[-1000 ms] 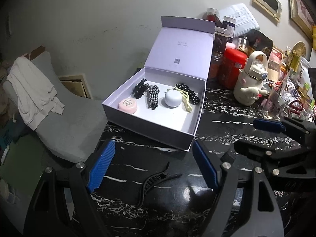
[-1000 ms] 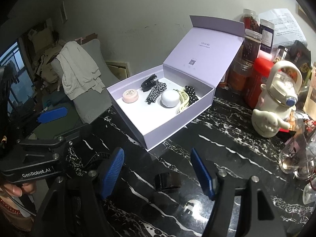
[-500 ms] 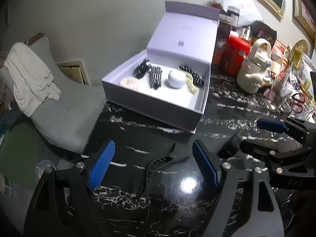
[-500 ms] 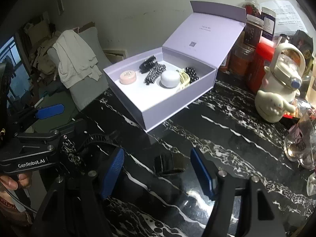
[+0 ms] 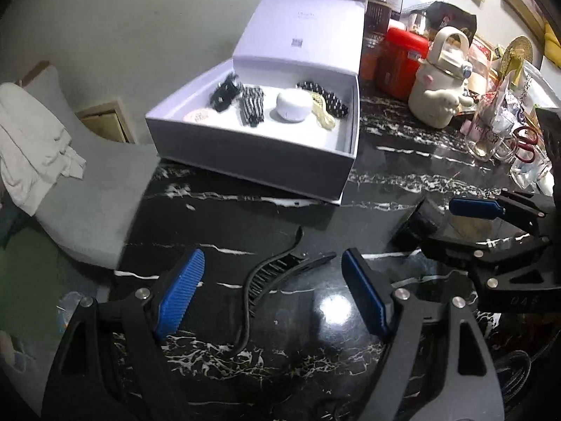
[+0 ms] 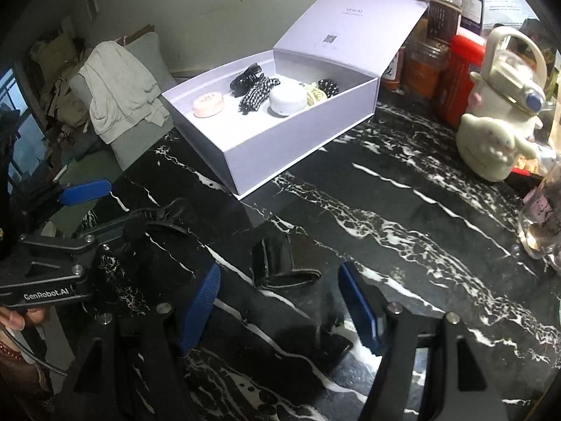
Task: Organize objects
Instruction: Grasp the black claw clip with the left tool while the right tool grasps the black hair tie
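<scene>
- The open lavender gift box sits near the table's far left edge, lid propped upright behind it; I take it for the place the loose items are meant to go.
- Already inside, along the back: a pink round tin, a black claw clip, a black-and-white checked hair clip, a white round jar, a cream comb-like clip and a black dotted hair piece. The front half of the box floor is bare.
- Left out on the black marble table are two dark items: a long black banana hair clip and a small black folded piece, which could be a clip or a strap; I cannot tell which.
- The left gripper hangs low over the banana clip, its blue pads spread wide to either side of it and touching nothing.
- The right gripper is likewise spread wide and empty, with the folded piece lying just ahead of and between its pads.
- By my reading the job is mostly done: six items boxed, two to pick up and place.
- Off to the right, clear of the work, stand a cream character water bottle, a red canister and jars.
</scene>
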`<state>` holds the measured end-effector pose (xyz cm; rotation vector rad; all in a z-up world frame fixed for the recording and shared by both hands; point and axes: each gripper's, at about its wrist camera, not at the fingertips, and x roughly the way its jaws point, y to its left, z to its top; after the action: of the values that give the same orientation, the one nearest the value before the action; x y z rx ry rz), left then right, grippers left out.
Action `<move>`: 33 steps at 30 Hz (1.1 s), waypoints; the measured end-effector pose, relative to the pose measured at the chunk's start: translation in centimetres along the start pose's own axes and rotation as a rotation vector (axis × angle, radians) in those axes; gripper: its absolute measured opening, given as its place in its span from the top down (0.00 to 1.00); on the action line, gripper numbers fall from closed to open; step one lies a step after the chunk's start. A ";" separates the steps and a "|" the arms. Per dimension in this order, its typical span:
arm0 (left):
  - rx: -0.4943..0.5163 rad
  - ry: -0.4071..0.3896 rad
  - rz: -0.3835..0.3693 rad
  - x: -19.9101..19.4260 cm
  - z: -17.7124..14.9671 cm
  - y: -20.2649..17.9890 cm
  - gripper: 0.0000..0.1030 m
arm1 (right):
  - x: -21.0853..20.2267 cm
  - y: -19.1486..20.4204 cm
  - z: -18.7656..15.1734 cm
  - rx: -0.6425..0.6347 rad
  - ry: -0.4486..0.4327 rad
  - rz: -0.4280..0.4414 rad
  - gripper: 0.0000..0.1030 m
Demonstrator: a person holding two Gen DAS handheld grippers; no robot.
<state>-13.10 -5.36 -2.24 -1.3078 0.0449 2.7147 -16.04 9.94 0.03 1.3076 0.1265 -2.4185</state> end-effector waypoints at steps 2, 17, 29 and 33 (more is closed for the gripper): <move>0.000 0.015 -0.008 0.5 -0.2 0.1 0.22 | 0.3 -0.1 0.0 0.004 -0.001 0.007 0.31; 0.029 0.068 -0.001 2.8 -0.7 -0.1 0.23 | 1.0 -1.0 -0.3 0.025 -0.014 0.059 0.35; 0.040 0.075 -0.034 3.0 -1.0 -0.8 0.75 | 1.6 -1.4 -0.7 0.024 -0.015 0.114 0.57; 0.044 0.093 -0.064 3.0 -0.9 -1.2 0.80 | 1.6 -1.4 -0.8 0.018 -0.024 0.133 0.58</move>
<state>-14.07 -3.95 -5.08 -1.3976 0.0710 2.5840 -16.75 10.99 -1.92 1.2530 0.0109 -2.3277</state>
